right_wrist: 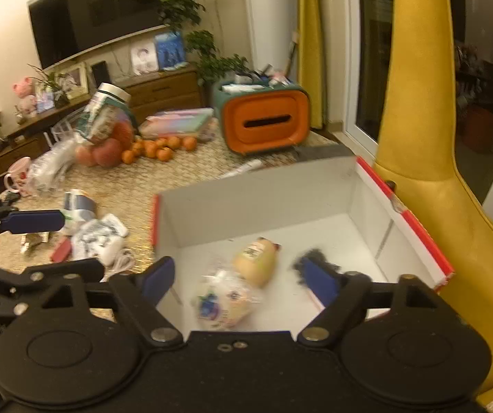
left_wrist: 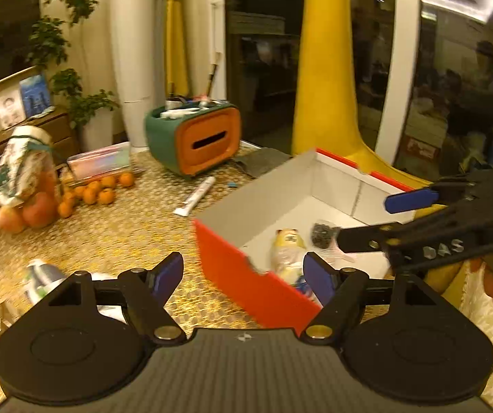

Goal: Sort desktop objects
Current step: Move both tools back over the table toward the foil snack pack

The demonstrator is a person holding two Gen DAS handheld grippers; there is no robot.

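The red box (left_wrist: 246, 282) with white inner walls stands open on the bench (left_wrist: 115, 237), in the lower right of the left wrist frame and in the middle of the right wrist frame. Inside it, on the white floor, lie a yellow packet with a cartoon face (right_wrist: 256, 265), a clear plastic bag with blue print (right_wrist: 224, 301) and a small bag of dark bits (left_wrist: 322, 235).

The left gripper (left_wrist: 243, 277) is in the lower middle of its frame, above the near wall of the box; its jaws are spread and nothing is between them. The right gripper (right_wrist: 238, 278) is above the open box, and its jaws are spread too, with nothing pinched; the packets lie on the box floor below.

On the bench, left of the box in the right wrist frame, lie a white charger with a cable (right_wrist: 114, 253), a small red item (right_wrist: 61, 251) and a crumpled printed wrapper (right_wrist: 91, 235). A white tube (left_wrist: 195, 196) lies beyond the box, in front of a green and orange tissue box (left_wrist: 195, 137). Small oranges (left_wrist: 100, 191) and apples (left_wrist: 34, 210) are at the left of the left wrist frame, beside a tilted jar (left_wrist: 22, 165). A yellow chair (right_wrist: 429, 137) stands at the right of the box.
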